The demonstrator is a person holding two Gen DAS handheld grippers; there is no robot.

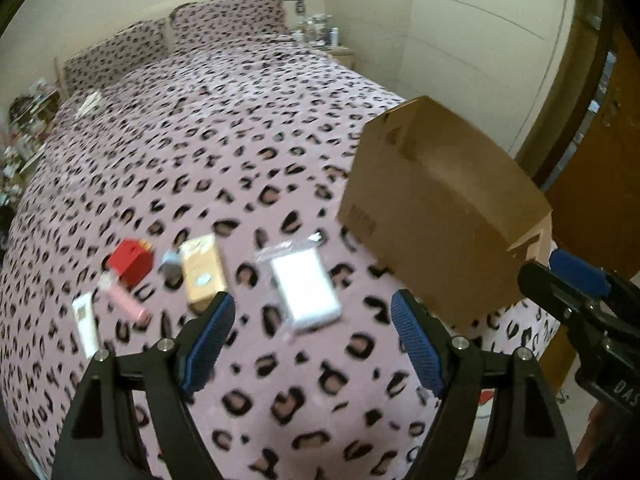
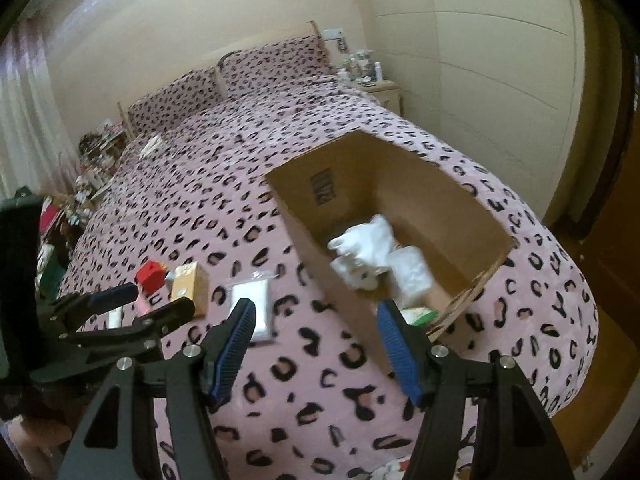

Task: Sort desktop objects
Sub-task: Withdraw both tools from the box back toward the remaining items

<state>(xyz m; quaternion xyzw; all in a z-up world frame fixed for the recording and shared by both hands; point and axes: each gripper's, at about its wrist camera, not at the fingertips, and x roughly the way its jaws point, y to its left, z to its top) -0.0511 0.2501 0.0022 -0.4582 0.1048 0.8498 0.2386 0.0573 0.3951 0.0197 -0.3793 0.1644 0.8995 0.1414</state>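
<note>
Left gripper (image 1: 312,320) wide open, empty; right gripper (image 2: 316,328) likewise

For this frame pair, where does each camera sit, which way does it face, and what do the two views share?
Left wrist: on the left hand-held gripper, angled down at loose items on the bedspread; own open fingers show, and the right hand-held gripper at the edge.
Right wrist: on the right hand-held gripper, facing into the cardboard box; own open fingers show, plus the left hand-held gripper.
Shared: bedspread, box, red box, white packet.
</note>
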